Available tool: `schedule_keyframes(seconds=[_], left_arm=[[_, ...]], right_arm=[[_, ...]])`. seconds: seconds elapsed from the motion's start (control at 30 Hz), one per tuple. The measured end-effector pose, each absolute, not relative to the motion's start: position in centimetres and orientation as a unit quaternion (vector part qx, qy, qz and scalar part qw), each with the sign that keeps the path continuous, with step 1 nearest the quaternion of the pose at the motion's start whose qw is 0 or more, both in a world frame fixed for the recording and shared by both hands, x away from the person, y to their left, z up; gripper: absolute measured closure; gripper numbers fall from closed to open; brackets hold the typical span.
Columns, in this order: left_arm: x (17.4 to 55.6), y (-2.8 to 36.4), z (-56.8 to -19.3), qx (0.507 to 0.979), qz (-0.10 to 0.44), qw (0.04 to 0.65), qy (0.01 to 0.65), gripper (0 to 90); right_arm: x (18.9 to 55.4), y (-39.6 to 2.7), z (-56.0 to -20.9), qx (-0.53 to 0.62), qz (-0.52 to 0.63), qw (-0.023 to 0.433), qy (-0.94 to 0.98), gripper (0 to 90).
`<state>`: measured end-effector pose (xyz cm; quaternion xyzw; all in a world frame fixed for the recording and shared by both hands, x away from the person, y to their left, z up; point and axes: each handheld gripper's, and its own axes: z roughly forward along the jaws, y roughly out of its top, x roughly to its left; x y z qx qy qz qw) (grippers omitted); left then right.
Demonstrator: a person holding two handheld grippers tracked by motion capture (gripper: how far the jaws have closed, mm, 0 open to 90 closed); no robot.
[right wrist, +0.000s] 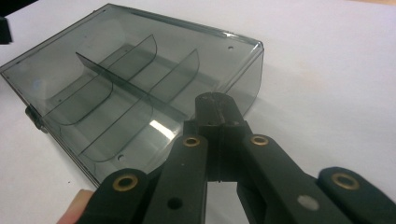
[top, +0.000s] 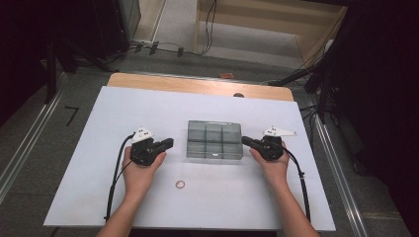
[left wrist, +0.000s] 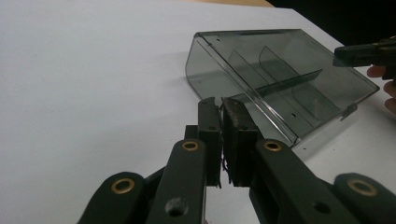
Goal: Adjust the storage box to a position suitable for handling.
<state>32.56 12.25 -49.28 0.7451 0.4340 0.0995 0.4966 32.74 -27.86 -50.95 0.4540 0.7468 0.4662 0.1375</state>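
Observation:
A smoky clear plastic box (top: 215, 140) with inner dividers lies with its lid closed in the middle of the white table top (top: 148, 108). My left gripper (top: 168, 143) sits a short way to the left of the box, jaws shut with nothing between them. In the left gripper view its tips (left wrist: 221, 105) point at the box (left wrist: 280, 79). My right gripper (top: 245, 141) is at the box's right side, shut and empty. Its tips (right wrist: 215, 100) reach up to the box's wall (right wrist: 116, 84); I cannot tell if they touch it.
A small pinkish ring (top: 181, 184) lies on the table in front of the box, between my two hands. A wooden edge (top: 197, 85) runs along the back of the table. Cables trail from both grippers toward the near edge.

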Motion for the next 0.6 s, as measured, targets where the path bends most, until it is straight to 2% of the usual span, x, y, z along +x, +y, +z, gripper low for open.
schedule_keyframes(seconds=[0.2, 0.6], left_arm=[[33.7, 11.4, -50.2, 0.752, 0.092, 0.481, 0.442, 89.3], [34.6, 10.5, -51.1, 0.758, 0.085, 0.462, 0.452, 89.5]], right_arm=[[32.9, -26.9, -51.2, 0.450, 0.470, 0.132, 0.748, 87.9], [33.0, -26.5, -51.8, 0.470, 0.462, 0.132, 0.741, 88.0]])
